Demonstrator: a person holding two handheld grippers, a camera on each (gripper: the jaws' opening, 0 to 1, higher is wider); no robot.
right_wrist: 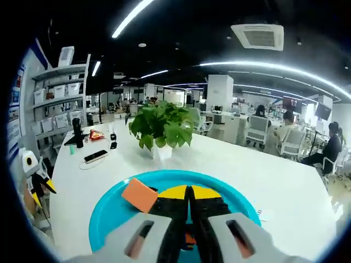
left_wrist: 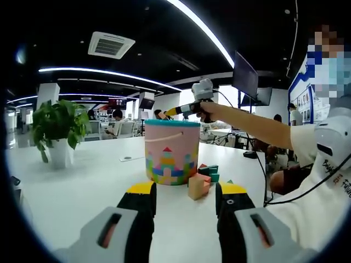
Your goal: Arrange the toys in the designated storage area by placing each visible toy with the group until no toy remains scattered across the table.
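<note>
Above the bucket (left_wrist: 171,152), right tool (left_wrist: 176,111) raised in a hand (left_wrist: 207,109), apparently poised to drop a piece in. Seen from its own view: right tool (right_wrist: 188,198) closed, something orange just visible low between the jaws, likely a small block; can't tell for certain. Hangs over bucket's blue interior (right_wrist: 109,211), with an orange block (right_wrist: 140,194) beside the jaws, whether resting inside or held not clear.

Left tool (left_wrist: 186,195) open, empty, low over white bench (left_wrist: 82,186), pointed at scattered blocks (left_wrist: 202,181) just beside bucket's base. Still loose, so sorting unfinished.

Room: bare bench wide around bucket; potted plant (left_wrist: 58,131) well apart. Phone (right_wrist: 96,156) and penguin toy (right_wrist: 34,178) near far edges.
</note>
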